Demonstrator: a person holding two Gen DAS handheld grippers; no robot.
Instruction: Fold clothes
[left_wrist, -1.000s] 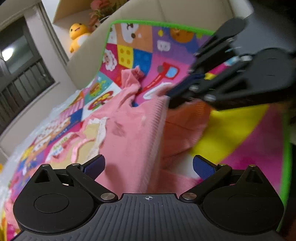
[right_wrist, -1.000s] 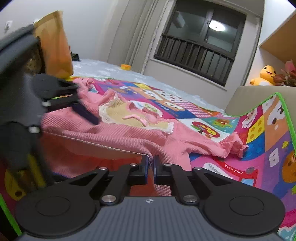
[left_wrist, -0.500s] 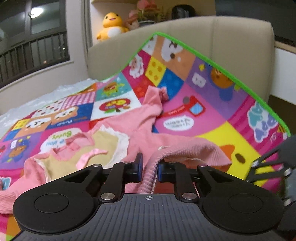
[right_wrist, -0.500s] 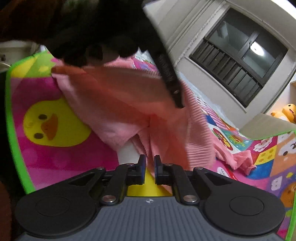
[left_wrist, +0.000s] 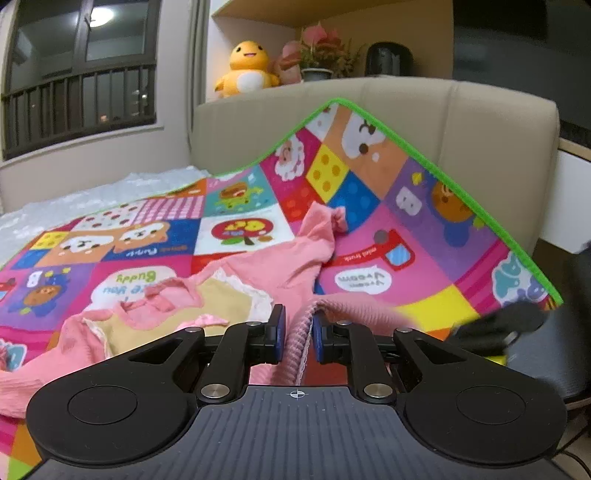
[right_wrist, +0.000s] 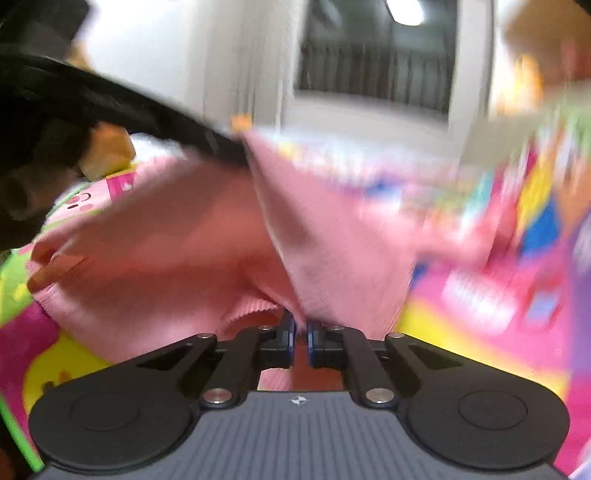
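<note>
**Carrying the hem over to make the fold**

I have both tongs on the bottom edge of the pink ribbed knit sweater (left_wrist: 295, 273), which lies face up on the bright patchwork cartoon play mat (left_wrist: 424, 229) draped over the bed and up the beige padded headboard (left_wrist: 480, 122). My left gripper (left_wrist: 297, 338) is pinching the ribbed hem, a fold of knit bunched between its blue pads. My right gripper (right_wrist: 300, 338) looks pressed together on another part of the hem, though that view is badly smeared, so I take the grip on trust.

The sweater's cream collar panel (left_wrist: 221, 299) and one sleeve (left_wrist: 321, 225) lie flat ahead of me, the cuff near the mat's raised part.

To do this well, I judge I should lift both corners level, keep the hem taut between them, and carry it toward the collar without dragging the body. Uneven hands would skew the fold; a slack grip on the right could drop a corner.
</note>
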